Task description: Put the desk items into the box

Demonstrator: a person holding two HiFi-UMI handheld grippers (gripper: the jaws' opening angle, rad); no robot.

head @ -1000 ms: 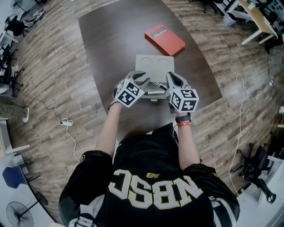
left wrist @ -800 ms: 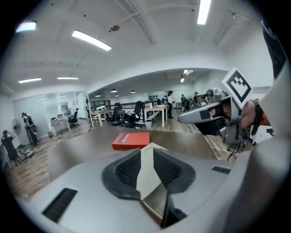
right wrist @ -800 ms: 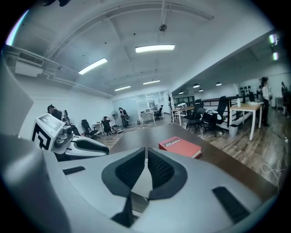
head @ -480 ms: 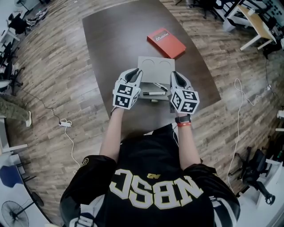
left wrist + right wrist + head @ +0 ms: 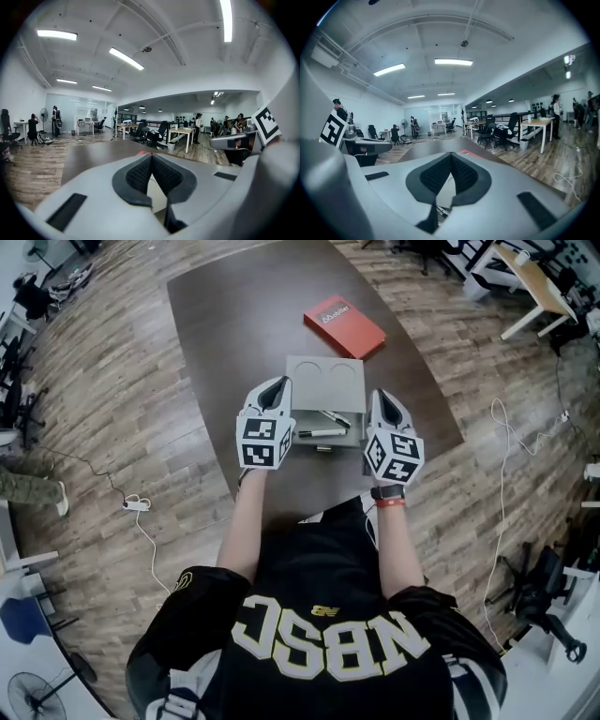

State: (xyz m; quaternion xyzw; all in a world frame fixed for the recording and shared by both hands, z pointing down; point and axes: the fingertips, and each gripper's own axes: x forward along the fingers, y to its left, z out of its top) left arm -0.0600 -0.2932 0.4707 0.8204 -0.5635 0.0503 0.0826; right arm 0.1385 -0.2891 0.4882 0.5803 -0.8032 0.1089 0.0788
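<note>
Dark brown bench point(image 5: 234, 324), open office: left claw point(image 5: 278, 385) just closed empty, right claw point(image 5: 382, 397) together, empty too. Risk: shut claws shove the red book point(image 5: 344, 326) instead of gripping it.

Steep overhead, two level; table point(image 5: 225, 324) shared

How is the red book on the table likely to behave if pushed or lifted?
The red book lies flat on the table, so it would probably slide, not roll or tip. It looks thin, so lifted by one edge it may sag or fall open.
</note>
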